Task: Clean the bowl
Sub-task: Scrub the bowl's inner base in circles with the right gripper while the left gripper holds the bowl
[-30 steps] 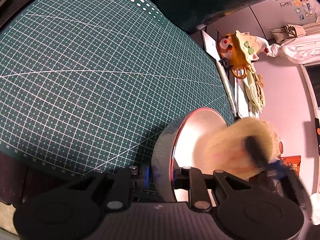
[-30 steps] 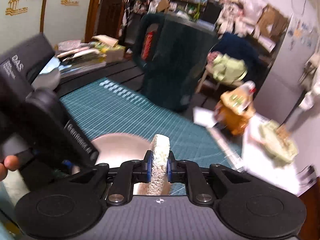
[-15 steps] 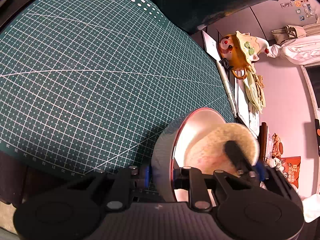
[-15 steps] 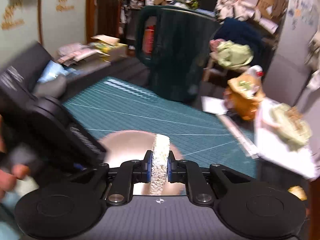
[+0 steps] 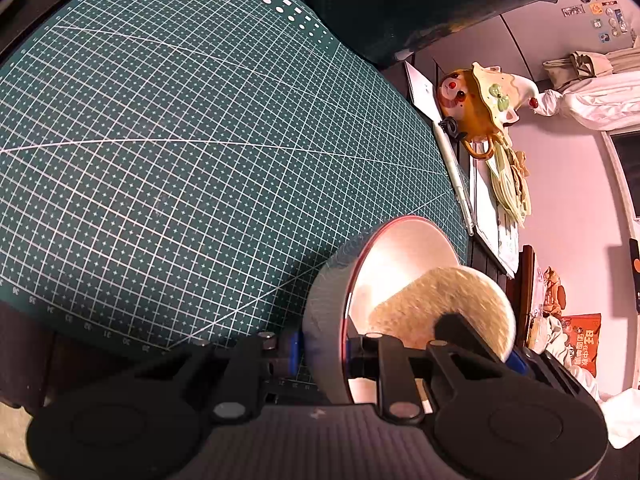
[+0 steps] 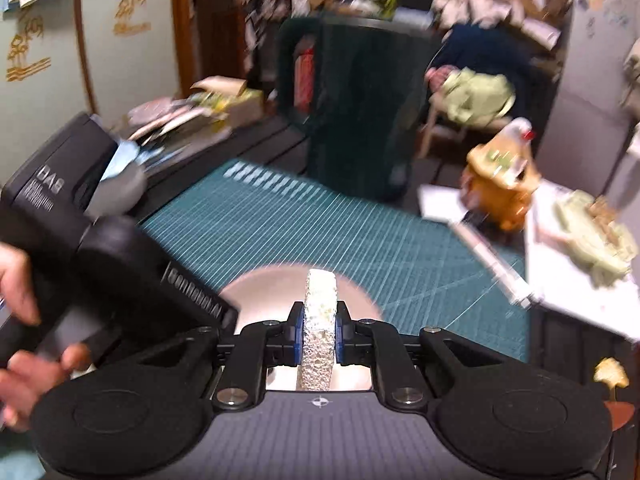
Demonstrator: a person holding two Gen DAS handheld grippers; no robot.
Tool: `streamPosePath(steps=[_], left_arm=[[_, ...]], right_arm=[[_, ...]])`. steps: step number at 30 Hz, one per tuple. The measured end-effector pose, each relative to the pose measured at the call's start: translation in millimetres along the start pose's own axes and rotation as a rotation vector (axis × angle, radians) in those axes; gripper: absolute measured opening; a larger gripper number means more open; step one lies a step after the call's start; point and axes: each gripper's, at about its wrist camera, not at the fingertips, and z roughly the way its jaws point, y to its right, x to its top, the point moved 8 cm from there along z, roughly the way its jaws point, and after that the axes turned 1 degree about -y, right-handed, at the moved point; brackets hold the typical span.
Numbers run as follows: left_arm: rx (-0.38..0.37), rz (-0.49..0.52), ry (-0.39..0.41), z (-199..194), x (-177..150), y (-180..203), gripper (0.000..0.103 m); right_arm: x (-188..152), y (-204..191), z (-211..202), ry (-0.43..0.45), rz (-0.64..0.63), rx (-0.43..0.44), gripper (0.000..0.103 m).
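Note:
My left gripper (image 5: 320,354) is shut on the rim of the bowl (image 5: 400,252), which is grey outside, pale inside, with a red edge, held tilted on its side above the green cutting mat (image 5: 180,140). My right gripper (image 6: 319,332) is shut on a round beige sponge (image 6: 320,320), seen edge-on. In the left wrist view the sponge (image 5: 440,304) lies flat against the bowl's inside, at its lower right. In the right wrist view the bowl (image 6: 276,292) shows behind the sponge, and the left gripper's body (image 6: 120,264) is at the left.
A dark green mug-like container (image 6: 352,112) stands at the mat's far edge. An orange bear-shaped toy (image 5: 476,100), a pen (image 5: 456,180) and white papers (image 5: 488,208) lie right of the mat. A black box (image 6: 52,184) is at the left.
The sponge has swept around inside the bowl, from the right edge toward its lower right. The bowl and left gripper have stayed put. The right wrist view has swung and blurred.

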Motion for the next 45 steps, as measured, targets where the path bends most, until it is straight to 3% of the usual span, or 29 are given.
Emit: streamPosePath(steps=[6,15,19,24,31,34,36,40,43,45], left_arm=[[0.000,0.000,0.000,-0.6,-0.3,0.4,0.020],[0.002,0.003,-0.001,-1.5,-0.4,1.1,0.019],[0.002,0.005,-0.001,-2.3,-1.6,-0.6,0.019],[0.002,0.009,-0.001,-6.3,-5.7,-8.8,0.019],[0.004,0.013,-0.001,-12.6,-10.9,-17.1,0.019],[0.004,0.011,-0.001,-10.1,-9.0,-13.4,0.019],[0.006,0.011,-0.002,-6.6,-6.0,-6.6,0.019],[0.003,0.010,-0.001,-7.8,-6.7,-6.9,0.018],[0.002,0.012,-0.002,-7.8,-6.4,-5.7,0.018],[0.002,0.012,-0.002,-8.5,-6.7,-6.0,0.018]], right_arm=[[-10.8,4.8,-7.9,-0.055,0.091,0.131,0.013],[-6.8,17.9,-0.5,-0.026,0.189,0.096,0.013],[-13.9,16.4,5.3,-0.043,0.155,0.089,0.013],[-12.2,21.8,4.9,-0.045,0.166,0.093,0.031],[-2.9,30.4,2.2,-0.015,0.186,0.082,0.037],[-1.8,33.9,5.2,-0.014,0.223,0.088,0.035],[-0.7,35.9,6.0,-0.007,0.226,0.065,0.013],[5.4,39.3,-4.5,0.062,0.228,0.024,0.012],[12.4,39.5,-16.5,0.153,0.241,0.049,0.012],[11.4,33.8,-13.5,0.152,0.216,0.057,0.012]])
